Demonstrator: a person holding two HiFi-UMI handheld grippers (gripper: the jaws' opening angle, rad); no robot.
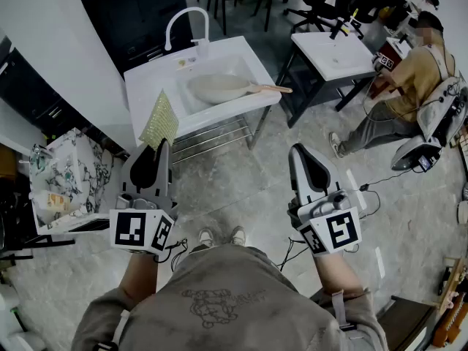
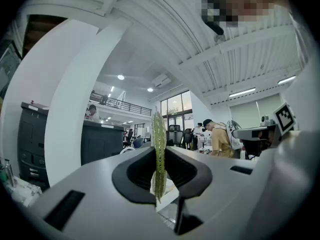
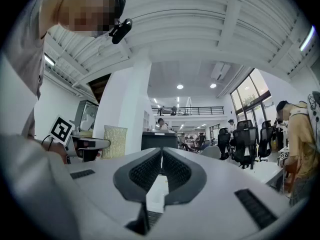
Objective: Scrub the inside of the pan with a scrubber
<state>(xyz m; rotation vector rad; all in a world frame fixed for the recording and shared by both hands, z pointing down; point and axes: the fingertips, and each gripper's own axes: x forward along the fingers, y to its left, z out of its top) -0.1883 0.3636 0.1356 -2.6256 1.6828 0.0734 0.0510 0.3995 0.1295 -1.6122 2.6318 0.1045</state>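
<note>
A pale pan (image 1: 219,88) with a wooden handle lies in the basin of the white sink (image 1: 146,79) at the far side of the floor. My left gripper (image 1: 161,146) is shut on a yellow-green scrubber (image 1: 160,119), which stands up edge-on between its jaws (image 2: 159,156). It hovers short of the sink's front left corner. My right gripper (image 1: 293,152) is shut with nothing between its jaws (image 3: 161,159), held well back from the sink over the floor. The scrubber (image 3: 114,140) also shows at the left of the right gripper view.
A curved tap (image 1: 184,22) rises behind the basin. A second white sink table (image 1: 335,55) stands to the right, with a person (image 1: 409,79) bent over beside it. A marbled box (image 1: 69,181) sits to my left. Cables trail across the grey floor (image 1: 248,189).
</note>
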